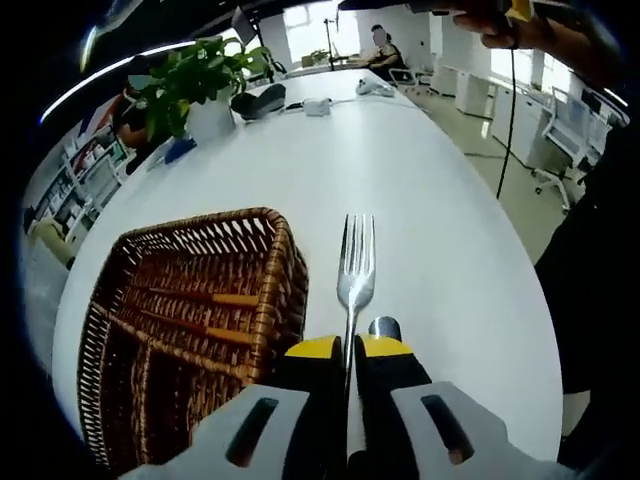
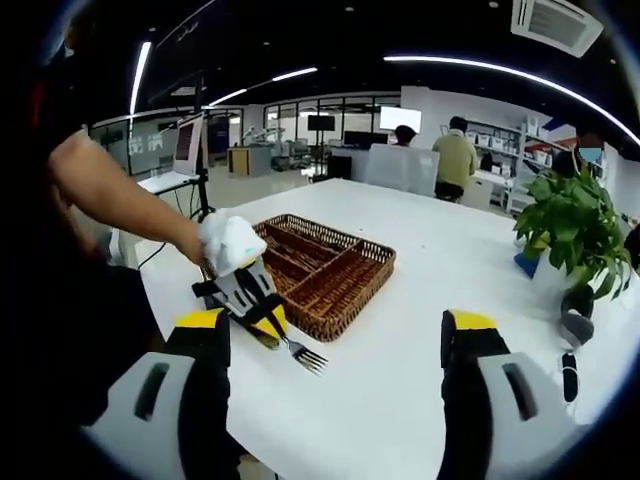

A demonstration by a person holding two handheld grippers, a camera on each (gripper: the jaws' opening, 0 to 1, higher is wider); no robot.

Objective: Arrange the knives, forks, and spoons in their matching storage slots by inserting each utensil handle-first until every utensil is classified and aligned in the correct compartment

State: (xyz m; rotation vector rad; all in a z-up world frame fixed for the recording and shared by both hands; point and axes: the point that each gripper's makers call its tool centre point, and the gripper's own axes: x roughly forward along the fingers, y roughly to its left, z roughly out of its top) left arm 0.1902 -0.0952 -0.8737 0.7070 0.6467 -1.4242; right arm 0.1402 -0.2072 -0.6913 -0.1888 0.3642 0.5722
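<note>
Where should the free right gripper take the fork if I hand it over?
Probably the bare neck just below the tines of the fork, coming in from the side away from the wicker tray; the left gripper already clamps the handle, and the right gripper stands open.

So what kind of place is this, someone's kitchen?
Probably an open-plan office rather than a kitchen: a long white table carries a potted plant, and behind it stand desks with monitors and people working. The wicker tray and fork look brought in.
</note>
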